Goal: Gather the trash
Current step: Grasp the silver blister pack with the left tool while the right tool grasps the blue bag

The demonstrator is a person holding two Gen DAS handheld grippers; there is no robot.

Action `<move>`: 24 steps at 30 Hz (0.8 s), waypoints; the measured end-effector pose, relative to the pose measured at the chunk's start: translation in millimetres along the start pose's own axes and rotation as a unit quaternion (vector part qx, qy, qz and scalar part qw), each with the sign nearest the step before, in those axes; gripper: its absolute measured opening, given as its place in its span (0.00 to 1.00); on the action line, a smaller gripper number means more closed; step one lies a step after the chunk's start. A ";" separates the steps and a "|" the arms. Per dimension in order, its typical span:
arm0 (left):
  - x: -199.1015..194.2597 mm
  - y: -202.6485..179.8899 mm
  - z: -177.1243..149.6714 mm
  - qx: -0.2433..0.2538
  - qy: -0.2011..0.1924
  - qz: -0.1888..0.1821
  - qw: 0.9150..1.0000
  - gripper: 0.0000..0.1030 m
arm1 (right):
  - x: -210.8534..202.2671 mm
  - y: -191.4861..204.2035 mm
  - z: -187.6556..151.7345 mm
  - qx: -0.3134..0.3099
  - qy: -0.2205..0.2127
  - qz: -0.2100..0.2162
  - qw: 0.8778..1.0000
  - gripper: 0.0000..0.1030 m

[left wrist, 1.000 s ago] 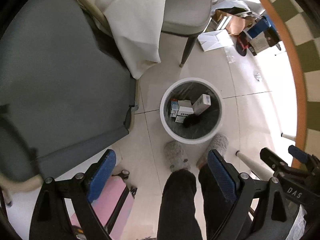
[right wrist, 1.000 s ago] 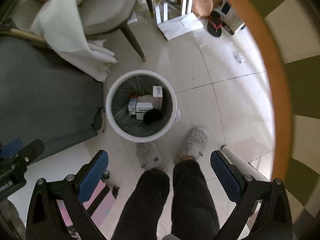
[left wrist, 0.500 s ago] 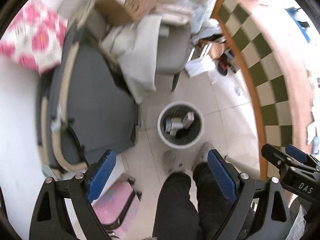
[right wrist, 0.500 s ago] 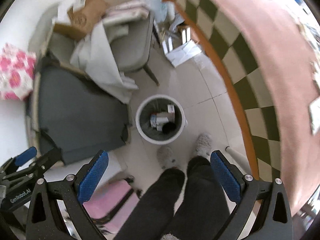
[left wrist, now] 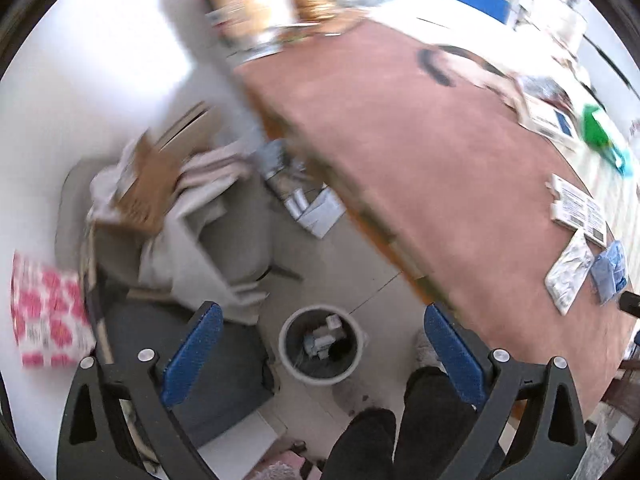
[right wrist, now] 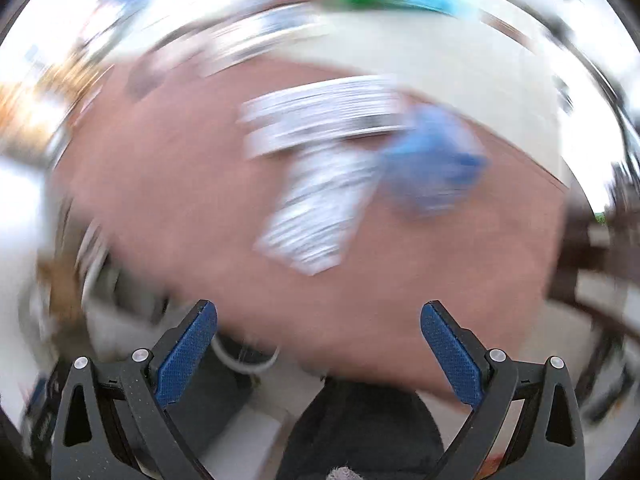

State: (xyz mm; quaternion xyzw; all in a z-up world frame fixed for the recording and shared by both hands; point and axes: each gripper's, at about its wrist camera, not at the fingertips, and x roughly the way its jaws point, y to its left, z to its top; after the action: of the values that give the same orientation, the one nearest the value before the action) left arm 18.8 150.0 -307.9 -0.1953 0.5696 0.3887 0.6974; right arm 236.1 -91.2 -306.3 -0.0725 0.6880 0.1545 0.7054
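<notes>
Left gripper [left wrist: 318, 354]: I have its jaws spread wide with nothing between the blue pads [left wrist: 192, 354]; it looks down past my legs at the floor.

Right gripper [right wrist: 318, 354]: jaws likewise wide apart and empty, facing the tabletop. Its view is badly smeared, so I read only coarse shapes there.

Bin [left wrist: 290, 364]: the round white-rimmed bin sits on the floor tiles beside the table's edge, dark liner inside, with several small boxes [left wrist: 324, 338] already lying in it.

Table [left wrist: 400, 152]: reddish-brown top, off to my right in the left view.

Trash on the table: a white printed packet [right wrist: 320, 208], a flat white box [right wrist: 320, 120] just beyond it, and a crumpled blue piece [right wrist: 436, 164] touching or nearly touching both — the blur does not let me say which. The left view shows the same cluster near the table's far right edge.

Step in hand: I judge this to be between drops — both tools empty, the right one lined up on the next piece.

Next move: steady the right gripper, bring it down over the packet or the blue piece, and close on one item only. Thin flat packaging on a flat top may need an edge-on approach, or it could slip out of the pads.
</notes>
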 end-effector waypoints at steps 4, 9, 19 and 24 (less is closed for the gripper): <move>23.9 -81.5 31.1 0.062 0.024 -0.001 0.998 1.00 | 31.9 -91.2 51.3 0.137 0.009 0.009 0.991 1.00; 44.8 -162.1 47.4 0.133 0.059 -0.007 0.989 1.00 | 71.4 -110.4 91.0 0.181 0.027 0.019 0.983 1.00; 61.0 -255.8 39.9 0.257 0.117 -0.086 0.956 1.00 | 82.5 -115.8 104.2 0.072 0.049 -0.012 0.996 0.50; 70.6 -294.8 27.6 0.318 0.135 -0.106 0.932 0.99 | 76.2 -157.8 100.3 0.026 0.066 -0.038 0.997 0.50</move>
State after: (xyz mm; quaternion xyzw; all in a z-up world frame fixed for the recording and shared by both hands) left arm 265.4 9.1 -417.3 -0.0733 0.7281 0.0805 0.6768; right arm 381.8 -199.2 -395.0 -0.0903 0.7337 0.1042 0.6654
